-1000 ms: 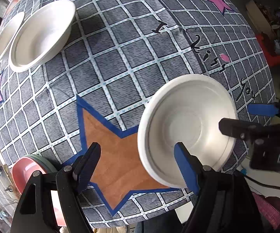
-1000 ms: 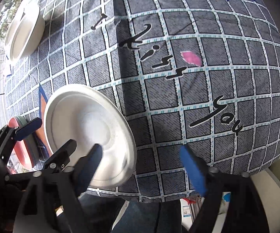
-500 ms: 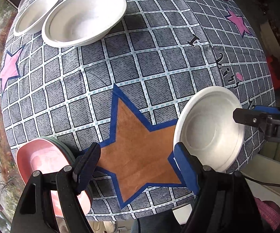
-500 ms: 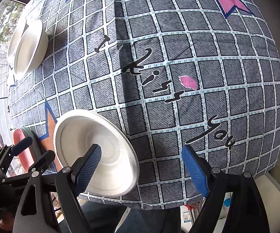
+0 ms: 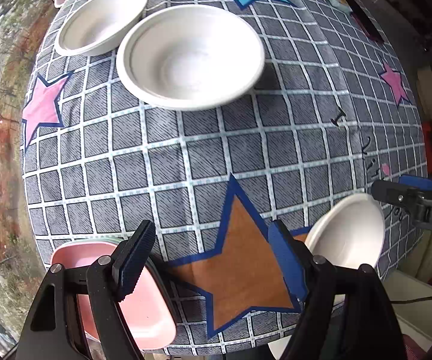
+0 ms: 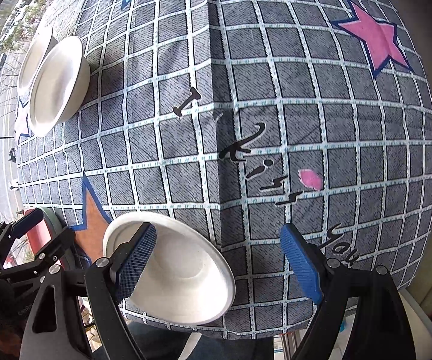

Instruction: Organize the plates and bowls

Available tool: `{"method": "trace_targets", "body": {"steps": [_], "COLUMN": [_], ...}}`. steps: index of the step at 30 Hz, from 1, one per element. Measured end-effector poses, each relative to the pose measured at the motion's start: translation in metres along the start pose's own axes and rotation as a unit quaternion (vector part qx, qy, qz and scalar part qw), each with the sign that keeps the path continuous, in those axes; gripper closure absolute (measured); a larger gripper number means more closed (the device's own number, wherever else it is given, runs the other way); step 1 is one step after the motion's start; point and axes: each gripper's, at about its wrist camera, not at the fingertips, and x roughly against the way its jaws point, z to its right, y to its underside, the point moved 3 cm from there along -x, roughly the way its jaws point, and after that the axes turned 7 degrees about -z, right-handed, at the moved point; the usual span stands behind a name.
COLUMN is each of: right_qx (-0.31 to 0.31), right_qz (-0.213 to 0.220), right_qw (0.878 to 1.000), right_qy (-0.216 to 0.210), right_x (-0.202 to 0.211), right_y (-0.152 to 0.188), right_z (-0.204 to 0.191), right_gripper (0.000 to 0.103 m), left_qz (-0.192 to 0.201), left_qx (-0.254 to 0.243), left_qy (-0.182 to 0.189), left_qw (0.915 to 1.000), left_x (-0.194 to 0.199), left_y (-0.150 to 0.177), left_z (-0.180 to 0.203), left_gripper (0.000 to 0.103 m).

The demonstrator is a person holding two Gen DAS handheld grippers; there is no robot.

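White bowl (image 6: 180, 273) sits at the tablecloth's (image 6: 276, 120) 6 o'clock edge, overhanging slightly. Your right gripper (image 6: 219, 258) and left gripper (image 5: 213, 258) both gape, holding nothing. Nudge its rim and it may tip off.

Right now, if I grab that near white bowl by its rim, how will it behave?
The near white bowl looks thin and moulded like a disposable, so probably light and slightly flexible; its rim may bend under a hard squeeze. It sits at the tablecloth edge, so a push could slide it off.
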Motion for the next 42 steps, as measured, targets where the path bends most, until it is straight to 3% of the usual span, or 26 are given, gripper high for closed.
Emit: {"method": "trace_targets", "body": {"steps": [5,13,21,26,28,30,31,35,39,42], "right_qx": [0.037,0.095,0.130,0.134,0.130,0.124,0.121,0.106,0.106,0.091], "right_qz": [0.016,0.041,0.042,0.027,0.022,0.017,0.011,-0.001,-0.005,-0.007], "right_qw": [0.999,0.994,0.990,0.990,0.991,0.992,0.992,0.994,0.994,0.995], "right_qy": [0.019,0.020,0.027,0.021,0.025,0.021,0.022,-0.037,-0.038,-0.038], "right_x": [0.011,0.020,0.005,-0.022,-0.031,-0.033,-0.039,-0.045,-0.041,-0.042], "right_y": [-0.055,-0.157,-0.243,-0.279,-0.293,-0.308,-0.315,-0.332,-0.333,-0.324], "right_z": [-0.030,-0.101,-0.160,-0.184,-0.189,-0.193,-0.195,-0.199,-0.187,-0.170], "right_gripper": [0.017,0.017,0.017,0.017,0.017,0.031,0.048,0.072,0.073,0.073], "left_qz": [0.024,0.045,0.039,0.018,0.009,0.003,0.002,0.002,-0.001,0.000], "left_qx": [0.056,0.147,0.178,0.168,0.172,0.175,0.173,0.152,0.122,0.100], "left_qy": [-0.008,0.004,0.002,-0.026,-0.019,-0.006,-0.001,0.004,0.009,0.006], "left_qw": [0.9981,0.9881,0.9833,0.9853,0.9849,0.9845,0.9848,0.9884,0.9925,0.9950], "left_x": [0.019,0.036,0.021,-0.001,-0.006,-0.010,-0.011,-0.017,-0.016,-0.016], "left_y": [-0.034,-0.101,-0.152,-0.178,-0.184,-0.186,-0.188,-0.193,-0.207,-0.213], "left_z": [-0.045,-0.101,-0.122,-0.118,-0.122,-0.124,-0.123,-0.094,-0.060,-0.033], "left_gripper": [0.022,0.022,0.022,0.023,0.025,0.038,0.040,0.061,0.068,0.068]}}
